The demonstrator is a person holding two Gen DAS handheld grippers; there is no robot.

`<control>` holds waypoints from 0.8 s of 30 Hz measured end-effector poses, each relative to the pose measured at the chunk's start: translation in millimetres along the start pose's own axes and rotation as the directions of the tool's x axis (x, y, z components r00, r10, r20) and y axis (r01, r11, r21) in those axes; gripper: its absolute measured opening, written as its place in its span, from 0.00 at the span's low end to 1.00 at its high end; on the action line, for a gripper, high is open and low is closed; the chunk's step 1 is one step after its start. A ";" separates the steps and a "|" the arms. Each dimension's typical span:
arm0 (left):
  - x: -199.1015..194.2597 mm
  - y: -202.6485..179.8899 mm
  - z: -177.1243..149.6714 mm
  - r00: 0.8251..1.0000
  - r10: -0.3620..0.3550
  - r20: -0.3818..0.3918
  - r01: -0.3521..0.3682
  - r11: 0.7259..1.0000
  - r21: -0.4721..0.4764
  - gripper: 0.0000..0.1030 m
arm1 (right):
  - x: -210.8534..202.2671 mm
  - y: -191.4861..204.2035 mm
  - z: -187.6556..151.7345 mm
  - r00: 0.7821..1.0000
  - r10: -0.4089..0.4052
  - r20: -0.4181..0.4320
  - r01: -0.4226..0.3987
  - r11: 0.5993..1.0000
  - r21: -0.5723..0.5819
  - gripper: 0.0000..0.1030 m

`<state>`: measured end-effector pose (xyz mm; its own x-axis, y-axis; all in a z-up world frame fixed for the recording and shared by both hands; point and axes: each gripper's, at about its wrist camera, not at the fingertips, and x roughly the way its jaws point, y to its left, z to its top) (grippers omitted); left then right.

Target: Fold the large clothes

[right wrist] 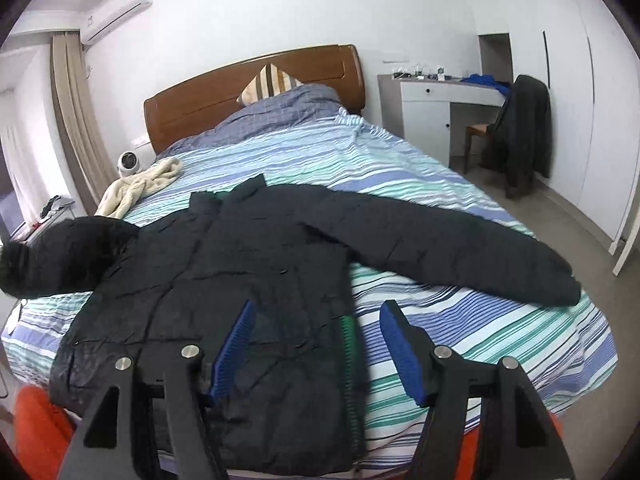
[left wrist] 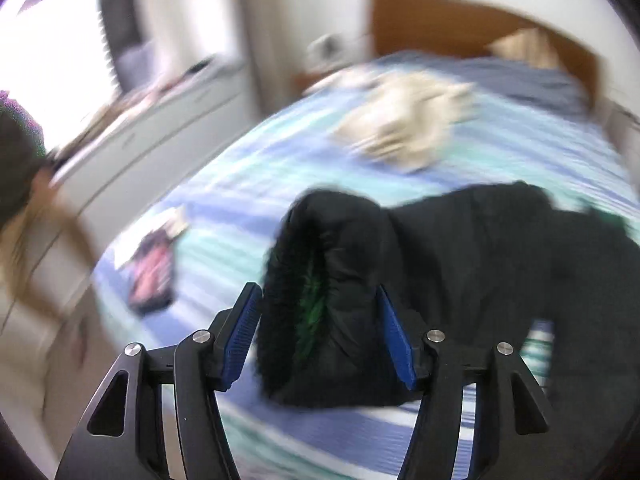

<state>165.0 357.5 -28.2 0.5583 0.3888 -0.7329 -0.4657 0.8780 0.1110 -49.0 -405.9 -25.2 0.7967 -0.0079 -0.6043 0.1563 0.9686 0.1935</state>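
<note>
While blurred left view shows only a sleeve, right shows whole jacket.

A home bedroom: a striped-sheeted bed with wooden headboard, wall air conditioner, and white wardrobe.

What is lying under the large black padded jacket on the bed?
The black padded jacket lies spread directly on the blue, green and white striped bedsheet, which shows all around it. Whether anything else lies beneath the jacket cannot be seen, because the jacket covers that area.
</note>
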 end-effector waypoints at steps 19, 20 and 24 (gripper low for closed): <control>-94.3 -132.3 -134.0 0.931 -0.362 -0.042 0.364 0.923 0.124 0.96 | 21.6 -16.2 -8.5 0.990 -0.125 -0.071 0.125 0.992 -0.001 0.72; -100.2 -147.3 -141.0 0.931 -0.364 -0.043 0.366 0.917 0.161 0.96 | 23.7 -20.0 -9.0 0.988 -0.138 -0.076 0.138 0.990 0.002 0.74; -126.2 -188.0 -160.3 0.922 -0.387 -0.031 0.381 0.887 0.260 0.96 | 28.2 -34.1 -14.0 0.980 -0.174 -0.099 0.178 0.983 0.040 0.74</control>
<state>71.9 98.6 -64.2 0.6736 0.0101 -0.7390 -0.0223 0.9997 -0.0066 -40.0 -435.7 -59.7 0.6959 -0.1514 -0.7020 0.3188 0.9410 0.1131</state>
